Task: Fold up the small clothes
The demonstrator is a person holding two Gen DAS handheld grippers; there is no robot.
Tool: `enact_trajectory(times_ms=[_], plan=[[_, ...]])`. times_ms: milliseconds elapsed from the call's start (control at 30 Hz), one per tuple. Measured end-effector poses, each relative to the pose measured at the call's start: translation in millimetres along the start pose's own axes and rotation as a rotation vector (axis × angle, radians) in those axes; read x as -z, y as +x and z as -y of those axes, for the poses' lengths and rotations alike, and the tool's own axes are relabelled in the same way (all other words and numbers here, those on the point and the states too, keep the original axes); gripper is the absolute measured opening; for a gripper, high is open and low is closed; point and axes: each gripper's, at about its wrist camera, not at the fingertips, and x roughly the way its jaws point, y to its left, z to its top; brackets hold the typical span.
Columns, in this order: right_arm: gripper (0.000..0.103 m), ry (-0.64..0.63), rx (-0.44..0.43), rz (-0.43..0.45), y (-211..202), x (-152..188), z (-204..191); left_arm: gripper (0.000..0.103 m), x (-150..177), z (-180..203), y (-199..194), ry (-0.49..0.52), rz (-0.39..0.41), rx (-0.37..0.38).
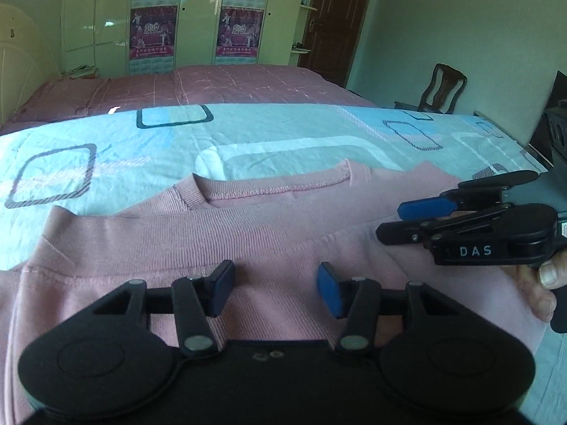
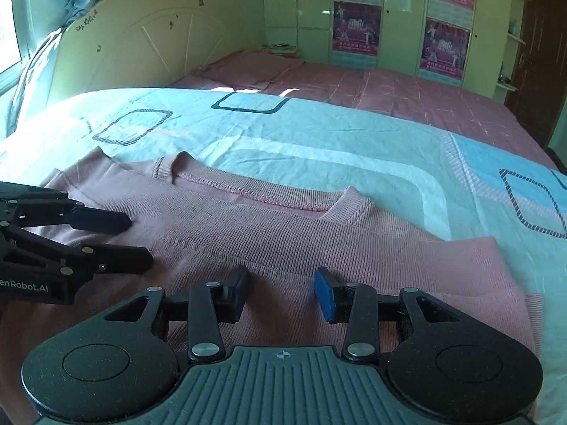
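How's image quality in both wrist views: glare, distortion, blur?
Left wrist: fisheye bends the bed edge, corners vignetted dark, a small sun glint on the maroon bedspread, pink sweater sharp. Right wrist: window blown out at far left, sunlight washes the blue sheet nearby, same barrel curve; no obvious motion blur.

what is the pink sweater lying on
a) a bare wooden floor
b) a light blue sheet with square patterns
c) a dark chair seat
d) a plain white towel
b: the pink sweater lies spread on the light blue sheet printed with dark square outlines, which covers the near part of the bed.
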Motion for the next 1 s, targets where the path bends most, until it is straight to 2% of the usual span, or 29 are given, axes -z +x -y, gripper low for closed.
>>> enact_trajectory(times_ms=[33,133,233,300,400,500,533,567,633,667,733,767,833,1000], plan=[[0.04,-0.003,-0.017,0.029,-12.9,3.2,-2.4,0.053,3.2,3.1,-12.3,-0.006,0.034,-0.006],[0.04,-0.008,-0.1,0.037,-34.2,19.0,-16.4,0.057,20.2,17.1,-35.8,-0.058,0.096,0.004],[0.04,-0.046,-0.116,0.018,-31.5,39.2,-37.2,0.057,37.3,35.6,-35.0,-0.016,0.1,-0.069],[0.04,-0.051,-0.102,0.028,-30.6,49.3,-40.5,0.057,44.6,31.2,-33.0,-0.057,0.08,-0.088],[0.04,-0.017,-0.072,0.051,-44.1,58.6,-28.0,0.06,53.9,15.6,-46.4,-0.092,0.097,-0.142],[0.04,0.046,-0.027,0.06,-61.2,70.5,0.9,0.058,68.6,-8.8,-66.8,-0.122,0.108,-0.208],[0.04,0.069,0.024,0.045,-67.5,76.1,13.5,0.064,74.0,-18.5,-73.5,-0.137,0.104,-0.253],[0.04,0.083,0.059,0.036,-72.3,81.8,25.0,0.064,79.6,-28.9,-79.9,-0.154,0.1,-0.275],[0.04,0.158,0.099,0.015,-81.3,94.1,52.3,0.064,86.6,-46.1,-92.9,-0.189,0.109,-0.28],[0.04,0.183,0.098,0.009,-85.2,98.4,61.8,0.062,86.5,-49.1,-97.0,-0.198,0.104,-0.294],[0.04,0.198,0.119,0.019,-97.9,98.0,64.2,0.061,82.0,-43.5,-102.3,-0.193,0.094,-0.312],[0.04,0.192,0.126,0.041,-105.7,95.6,58.8,0.062,79.0,-36.0,-105.9,-0.193,0.104,-0.304],[0.04,0.184,0.07,0.092,-119.4,91.9,41.4,0.065,75.6,-12.0,-109.3,-0.162,0.135,-0.258],[0.04,0.09,-0.037,0.06,-108.1,99.2,-24.0,0.067,75.7,56.8,-87.3,-0.059,0.111,-0.159]])
